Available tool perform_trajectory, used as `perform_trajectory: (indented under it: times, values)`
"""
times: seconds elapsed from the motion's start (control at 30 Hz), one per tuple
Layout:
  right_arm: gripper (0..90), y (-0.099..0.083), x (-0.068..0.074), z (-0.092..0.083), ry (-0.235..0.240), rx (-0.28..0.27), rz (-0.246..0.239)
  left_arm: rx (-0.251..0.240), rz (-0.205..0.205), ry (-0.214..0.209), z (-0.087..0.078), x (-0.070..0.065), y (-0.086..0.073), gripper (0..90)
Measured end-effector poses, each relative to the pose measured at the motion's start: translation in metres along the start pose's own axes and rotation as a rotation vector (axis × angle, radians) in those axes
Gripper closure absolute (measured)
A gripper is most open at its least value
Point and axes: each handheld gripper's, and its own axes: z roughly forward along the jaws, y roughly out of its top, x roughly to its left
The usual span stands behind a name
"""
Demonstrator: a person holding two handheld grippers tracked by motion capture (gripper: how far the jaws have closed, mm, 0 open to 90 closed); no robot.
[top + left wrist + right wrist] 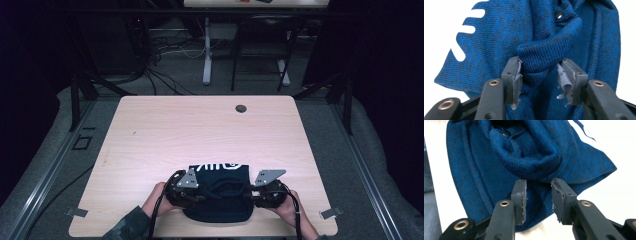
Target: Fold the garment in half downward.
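A dark blue knit garment (220, 200) with white lettering lies bunched at the near edge of the wooden table (200, 125). My left gripper (204, 192) comes in from its left side and my right gripper (248, 192) from its right, both low on the cloth. In the left gripper view a rolled fold of the garment (541, 53) sits between the jaws of the left gripper (540, 66); the left pad touches it and the right pad stands off. In the right gripper view the right gripper (539, 185) is open, its tips just under a rolled cuff (534, 167).
A small dark round grommet (241, 108) sits in the table's far part. A dark snap button (559, 15) shows on the garment. Beyond the table are a desk's legs, cables and a dark floor. A person's hands hold both grippers at the near edge.
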Motion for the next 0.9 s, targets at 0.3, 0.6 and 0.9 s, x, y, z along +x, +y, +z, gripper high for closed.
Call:
perform_trajectory:
  times: [0.3,0.6,0.9]
  values:
    - [61.7,0.003,0.002,-0.018,-0.065,-0.043,0.014,-0.031,-0.036,0.027,-0.022,-0.001,-0.003,40.1]
    - [58.7,0.022,-0.013,-0.026,-0.102,-0.142,0.072,-0.105,-0.079,0.126,-0.034,0.017,0.011,41.7]
    - [52.9,0.039,-0.02,0.003,-0.077,-0.094,0.104,-0.047,-0.086,0.174,-0.003,0.026,0.023,37.8]
